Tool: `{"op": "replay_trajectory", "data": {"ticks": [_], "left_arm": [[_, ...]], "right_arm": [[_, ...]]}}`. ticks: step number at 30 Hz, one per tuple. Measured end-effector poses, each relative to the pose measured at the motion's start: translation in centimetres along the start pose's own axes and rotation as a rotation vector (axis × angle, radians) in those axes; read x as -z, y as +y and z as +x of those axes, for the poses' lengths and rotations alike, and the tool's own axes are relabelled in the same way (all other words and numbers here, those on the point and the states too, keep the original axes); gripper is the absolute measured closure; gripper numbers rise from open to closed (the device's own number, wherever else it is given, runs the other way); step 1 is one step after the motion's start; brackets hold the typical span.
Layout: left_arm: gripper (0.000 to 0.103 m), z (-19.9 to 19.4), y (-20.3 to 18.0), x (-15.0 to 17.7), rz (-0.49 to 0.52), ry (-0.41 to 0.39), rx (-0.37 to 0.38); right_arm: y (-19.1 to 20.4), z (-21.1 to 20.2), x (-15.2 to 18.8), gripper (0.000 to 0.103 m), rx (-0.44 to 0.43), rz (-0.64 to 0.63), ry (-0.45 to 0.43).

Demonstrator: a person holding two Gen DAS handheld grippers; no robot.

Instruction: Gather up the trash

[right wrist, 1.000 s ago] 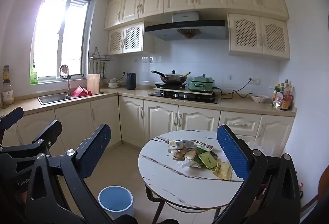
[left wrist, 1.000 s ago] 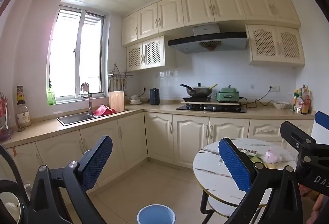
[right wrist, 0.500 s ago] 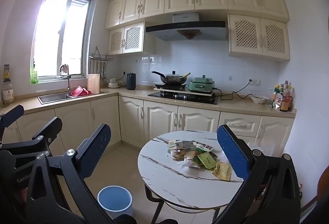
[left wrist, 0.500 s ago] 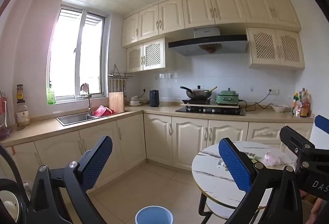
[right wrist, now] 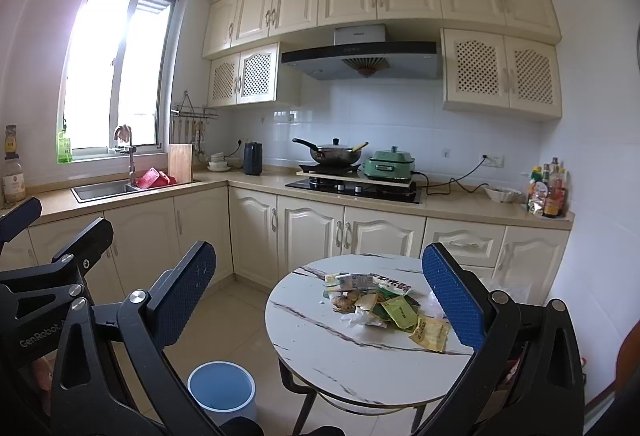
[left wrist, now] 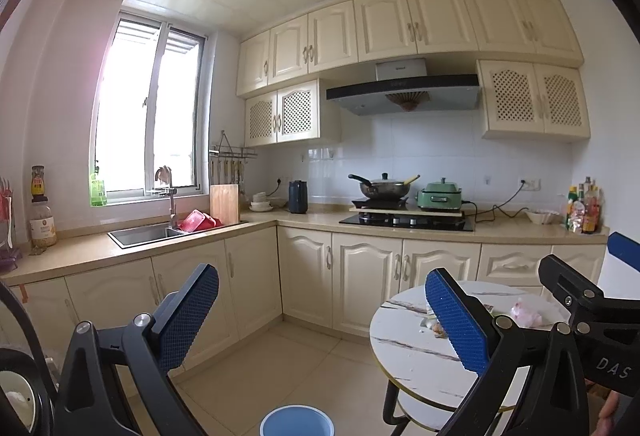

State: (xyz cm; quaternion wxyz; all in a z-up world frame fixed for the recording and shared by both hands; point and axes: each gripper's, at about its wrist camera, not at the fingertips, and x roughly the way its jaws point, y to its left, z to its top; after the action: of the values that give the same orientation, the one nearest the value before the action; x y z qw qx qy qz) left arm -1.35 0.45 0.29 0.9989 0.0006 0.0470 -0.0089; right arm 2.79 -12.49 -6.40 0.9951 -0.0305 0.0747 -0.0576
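Note:
A pile of trash (right wrist: 384, 306), with green and yellow wrappers, crumpled plastic and food scraps, lies on the round white marble table (right wrist: 352, 360). A pale blue bin (right wrist: 222, 390) stands on the floor to the table's left. My right gripper (right wrist: 320, 296) is held open in the air, short of the table, with nothing between its blue pads. My left gripper (left wrist: 322, 310) is also open and empty, further left. In the left wrist view the bin (left wrist: 296, 422) shows at the bottom edge, and the table (left wrist: 412, 352) with a pink scrap (left wrist: 528, 316) sits right.
Cream cabinets (right wrist: 312, 228) and a beige L-shaped counter run behind, with a sink (right wrist: 104, 190), a stove with a wok (right wrist: 338, 154) and a green cooker (right wrist: 390, 164). Bottles (right wrist: 548, 188) crowd the counter's right end. Tiled floor lies between the cabinets and the table.
The left wrist view has tilted slightly upward, so the table and bin sit lower in frame. The right wrist view is almost unchanged. Both grippers stay open.

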Motion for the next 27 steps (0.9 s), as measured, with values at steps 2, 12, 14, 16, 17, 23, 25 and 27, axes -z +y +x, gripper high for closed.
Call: {"op": "replay_trajectory", "data": {"ticks": [2,12,14,16,17,23,25,27], "left_arm": [[0.001,-0.15,0.0,-0.01,-0.001,-0.004,0.001],[0.001,-0.22,-0.11,-0.15,0.004,-0.001,0.001],[0.001,-0.2,-0.14,-0.19,0.004,-0.002,0.002],[0.001,-0.22,-0.11,-0.21,0.004,-0.001,0.002],[0.001,-0.21,-0.1,-0.23,0.004,-0.002,0.002],[0.001,-0.27,-0.02,-0.25,0.003,-0.002,0.002],[0.001,-0.27,0.0,-0.19,0.003,-0.003,0.002],[0.001,-0.27,0.01,-0.18,0.003,-0.003,0.003]], "right_arm": [[0.07,-0.03,-0.02,0.0,0.001,0.0,-0.002],[0.04,-0.04,-0.02,0.0,0.001,0.0,-0.001],[0.04,-0.04,-0.01,0.0,0.0,0.001,-0.003],[0.04,-0.01,0.0,0.0,0.001,0.001,-0.004],[-0.02,-0.05,0.0,0.0,0.0,0.002,-0.004],[0.03,-0.07,0.08,0.0,0.0,0.002,-0.003],[0.04,-0.05,0.09,0.0,-0.001,0.002,-0.003],[0.04,-0.05,0.1,0.0,0.0,0.002,-0.004]]}}
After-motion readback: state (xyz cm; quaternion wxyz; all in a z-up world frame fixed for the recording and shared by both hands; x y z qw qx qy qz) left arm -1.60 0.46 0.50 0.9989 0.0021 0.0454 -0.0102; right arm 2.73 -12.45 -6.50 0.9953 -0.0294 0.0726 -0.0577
